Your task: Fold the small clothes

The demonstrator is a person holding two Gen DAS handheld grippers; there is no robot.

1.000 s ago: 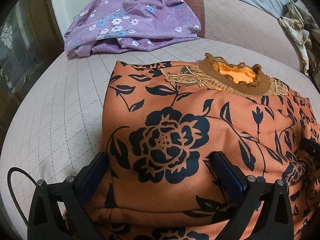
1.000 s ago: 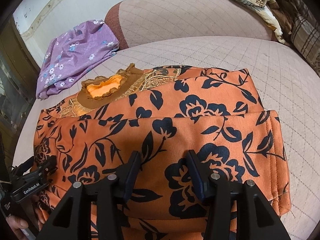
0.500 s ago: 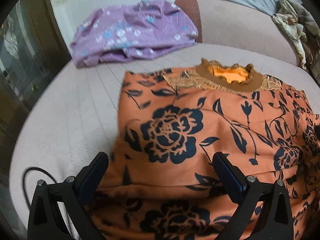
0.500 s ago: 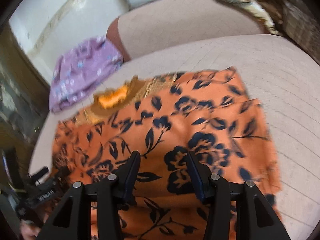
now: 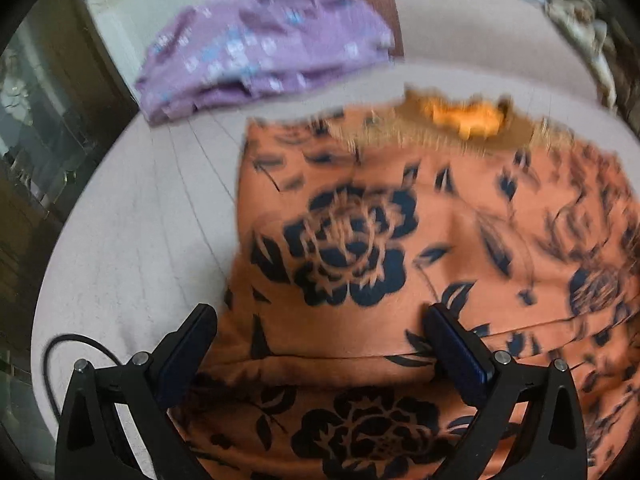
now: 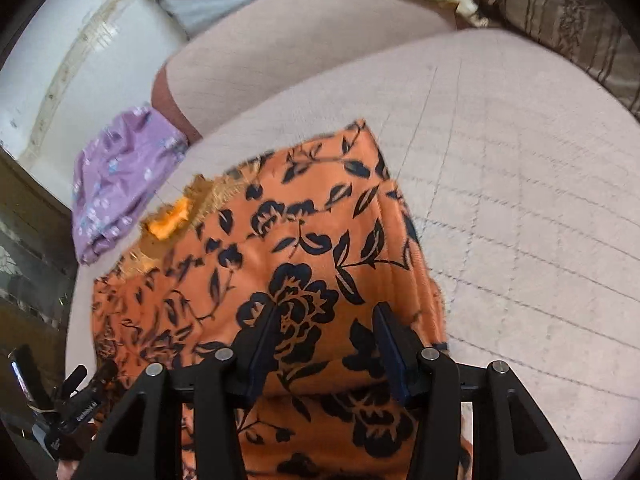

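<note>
Lying flat on the quilted pink cushion (image 6: 520,208), the orange floral top (image 5: 360,240) is the landmark for all positions below. Its brown collar (image 5: 464,120) with the bright orange lining points away from both cameras; its near portion shows a horizontal fold edge, with a further layer of the same fabric below that edge. The side panel at the garment's right also appears turned in, giving a straight side edge.

Left tongs (image 5: 320,344): spread wide, the two dark pads standing on either side of the large black rose print, just above the fold edge. No fabric is pinched between them as far as this view shows.

Right tongs (image 6: 326,344): spread, less widely than the left, over the near right part of the top. Whether the pads touch the cloth cannot be told. The left tool is visible in this view at the garment's near left corner.

Judgement: both tools sit at the near hem because that edge is likely the one to be carried toward the collar for the next fold.

A folded purple floral garment (image 5: 264,56) lies beyond the top's far left corner, apart from it. Both views are motion-blurred.
</note>
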